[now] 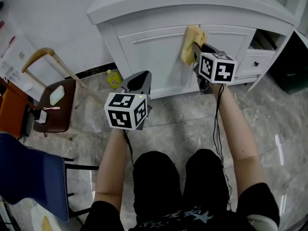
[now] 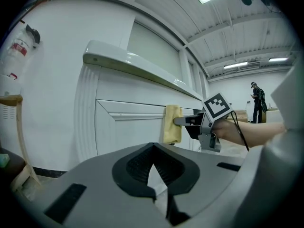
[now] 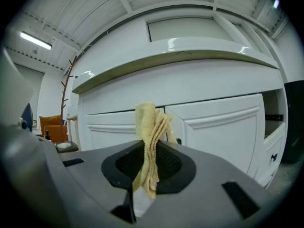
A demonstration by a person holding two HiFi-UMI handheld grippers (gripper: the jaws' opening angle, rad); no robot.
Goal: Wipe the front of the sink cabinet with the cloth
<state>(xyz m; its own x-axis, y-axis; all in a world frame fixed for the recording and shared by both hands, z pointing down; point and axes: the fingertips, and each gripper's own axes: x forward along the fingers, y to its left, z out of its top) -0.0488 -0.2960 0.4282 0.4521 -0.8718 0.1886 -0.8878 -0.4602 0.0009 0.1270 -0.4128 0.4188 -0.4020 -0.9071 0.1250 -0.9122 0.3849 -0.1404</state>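
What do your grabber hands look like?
The left gripper and right gripper are grey wedges with black pads inside. Each carries a white cube with black square markers, and a black cable runs down each arm. The person wears short black sleeves.

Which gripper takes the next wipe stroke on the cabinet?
Right, probably. The right gripper holds the cloth in its jaws at the cabinet front; the left gripper is shut on nothing, farther back.

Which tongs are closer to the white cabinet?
Right. The right tongs hold the yellow cloth up at the cabinet doors; the left tongs hang back, shut and empty, over the floor.
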